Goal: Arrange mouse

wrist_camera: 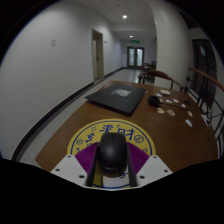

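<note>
A black computer mouse [112,151] sits between my two fingers, which press on its left and right sides. My gripper [112,166] is shut on it. The mouse is over a round yellow and purple mat [84,141] with dark lettering, which lies at the near end of a long wooden table [150,128]. I cannot tell whether the mouse rests on the mat or hangs just above it.
A flat black square pad [118,97] lies further along the table. Several small white and dark items [166,100] are scattered at the far right. A white wall runs along the left, a corridor with doors [134,55] lies beyond, and a railing [205,80] stands at the right.
</note>
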The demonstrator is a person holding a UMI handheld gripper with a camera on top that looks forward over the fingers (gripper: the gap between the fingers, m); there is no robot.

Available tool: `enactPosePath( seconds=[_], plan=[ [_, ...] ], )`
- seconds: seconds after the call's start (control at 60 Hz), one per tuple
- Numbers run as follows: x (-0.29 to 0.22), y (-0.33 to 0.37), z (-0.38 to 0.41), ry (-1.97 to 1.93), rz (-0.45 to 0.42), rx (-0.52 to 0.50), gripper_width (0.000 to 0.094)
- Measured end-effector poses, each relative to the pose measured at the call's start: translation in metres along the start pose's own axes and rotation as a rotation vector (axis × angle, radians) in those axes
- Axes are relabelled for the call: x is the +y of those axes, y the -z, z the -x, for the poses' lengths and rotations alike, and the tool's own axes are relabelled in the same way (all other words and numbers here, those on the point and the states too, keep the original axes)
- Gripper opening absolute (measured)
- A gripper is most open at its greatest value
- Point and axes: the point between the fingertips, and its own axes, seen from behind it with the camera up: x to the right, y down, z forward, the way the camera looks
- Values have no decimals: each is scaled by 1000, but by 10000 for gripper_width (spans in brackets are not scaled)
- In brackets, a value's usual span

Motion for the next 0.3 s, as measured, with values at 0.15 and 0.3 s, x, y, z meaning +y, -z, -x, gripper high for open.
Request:
enactPosePath(
  seconds=[0.15, 0.3],
  plan=[
    [-6, 34, 6, 26, -11, -124, 855],
    [-4, 91, -19, -10, -67, -192, 851]
  ],
)
